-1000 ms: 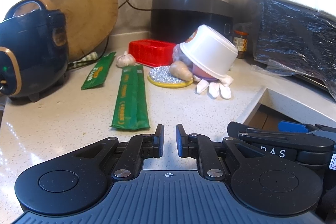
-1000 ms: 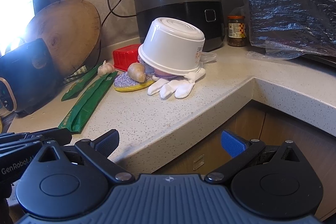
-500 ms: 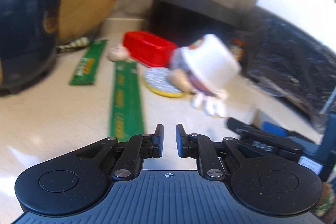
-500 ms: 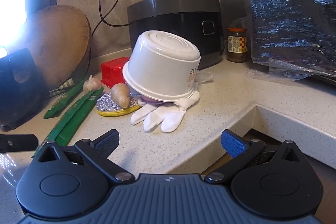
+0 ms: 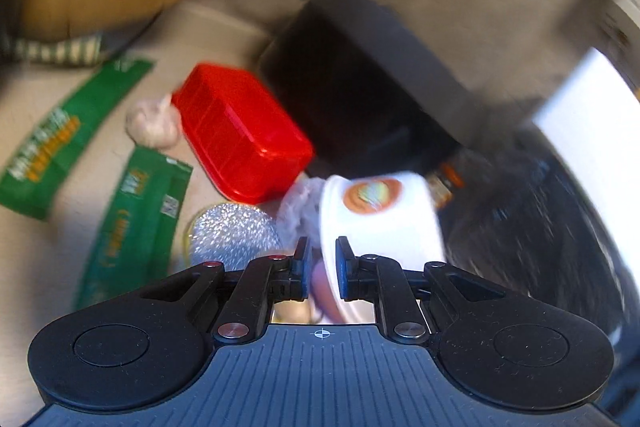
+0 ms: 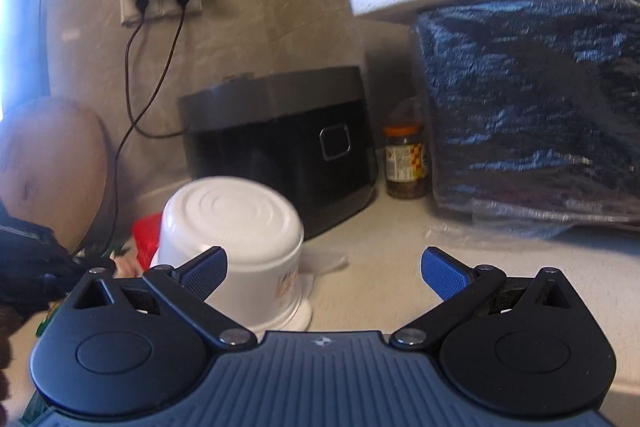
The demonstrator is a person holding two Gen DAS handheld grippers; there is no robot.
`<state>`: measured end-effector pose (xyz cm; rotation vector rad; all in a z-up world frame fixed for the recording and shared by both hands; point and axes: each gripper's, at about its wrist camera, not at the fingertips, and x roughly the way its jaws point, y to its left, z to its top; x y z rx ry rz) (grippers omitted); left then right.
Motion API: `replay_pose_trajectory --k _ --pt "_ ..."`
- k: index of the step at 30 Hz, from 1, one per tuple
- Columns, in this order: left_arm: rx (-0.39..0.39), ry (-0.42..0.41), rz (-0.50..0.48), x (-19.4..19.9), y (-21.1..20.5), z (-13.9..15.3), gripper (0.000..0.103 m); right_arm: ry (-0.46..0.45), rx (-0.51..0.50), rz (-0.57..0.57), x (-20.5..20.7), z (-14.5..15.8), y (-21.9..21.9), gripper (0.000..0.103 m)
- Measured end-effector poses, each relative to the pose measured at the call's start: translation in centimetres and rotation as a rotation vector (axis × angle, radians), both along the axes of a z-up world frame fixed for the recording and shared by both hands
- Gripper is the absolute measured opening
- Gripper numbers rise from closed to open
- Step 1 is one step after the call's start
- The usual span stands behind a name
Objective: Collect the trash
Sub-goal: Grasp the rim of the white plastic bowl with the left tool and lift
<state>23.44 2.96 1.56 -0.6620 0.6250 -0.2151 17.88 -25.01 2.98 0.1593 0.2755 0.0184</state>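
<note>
The left gripper [image 5: 323, 269], nearly closed and empty, has swung close to the white bowl [image 5: 380, 223], seemingly untouched; only the right view shows the right gripper [image 6: 323, 269] wide open.

White cup [image 6: 236, 239] with orange-brown round logo, red tub [image 5: 240, 131], green packets [image 5: 132, 227] with orange print, silver glitter pad [image 5: 232, 235], black cooker [image 6: 280, 143], beige speckled table [image 6: 384, 267].

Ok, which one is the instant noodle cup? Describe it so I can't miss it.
Find the black rice cooker against the back wall. Directly in front of it on the counter, an upturned white noodle cup lies tilted with its ringed bottom up. It is the only big white tub; the red box beside it is low and rectangular.
</note>
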Motion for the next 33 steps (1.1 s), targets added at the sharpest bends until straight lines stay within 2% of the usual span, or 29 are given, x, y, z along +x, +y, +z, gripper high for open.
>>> replay_pose_trajectory --k 3,5,6,7,10,12,14,16,19,23,26,30,33 --pt "-0.003 0.042 0.043 2.7 -0.6 -0.4 0.015 -0.041 -0.085 -0.094 0.8 -0.2 -0.8 0.103" --pt "0.015 0.075 0.025 4.5 -1.6 -0.5 0.014 -0.023 -0.141 -0.161 1.5 -0.7 -1.9 0.103" --pt "-0.007 0.063 0.0 5.0 -2.3 -0.1 0.015 -0.01 -0.145 -0.184 1.6 -0.9 -2.6 0.103" --pt "-0.031 0.016 -0.054 5.5 -3.2 0.6 0.015 0.006 -0.132 -0.202 1.6 -1.1 -3.6 0.103" --pt "-0.096 -0.154 -0.305 6.5 -7.4 3.8 0.016 0.06 -0.089 -0.231 2.0 -2.1 -6.2 0.103" --pt "-0.112 -0.187 -0.426 7.0 -10.1 5.6 0.016 0.082 -0.091 -0.241 1.6 -2.4 -7.2 0.103" --pt "-0.075 -0.227 -0.5 6.7 -11.9 6.8 0.016 0.092 -0.097 -0.247 0.8 -2.9 -7.9 0.103" --pt "-0.006 -0.277 -0.522 5.7 -12.8 7.4 0.016 0.083 -0.109 -0.236 0.0 -3.5 -8.5 0.103" --pt "0.058 -0.276 -0.475 4.5 -12.3 7.6 0.016 0.051 -0.133 -0.179 -0.9 -3.7 -8.2 0.103" --pt "0.143 -0.153 -0.32 4.9 -10.9 7.4 0.016 0.012 -0.188 -0.025 -0.7 -4.1 -4.9 0.103" --pt "0.236 -0.076 -0.184 4.8 -9.7 6.8 0.016 -0.016 -0.253 0.034 -0.7 -4.3 -1.0 0.103" --pt "0.305 -0.078 -0.086 3.8 -7.0 6.9 0.016 -0.103 -0.398 0.014 -0.7 -4.9 4.1 0.103" --pt "0.305 -0.118 -0.04 2.5 -4.7 7.5 0.016 -0.197 -0.564 -0.002 -0.7 -5.9 8.1 0.103"
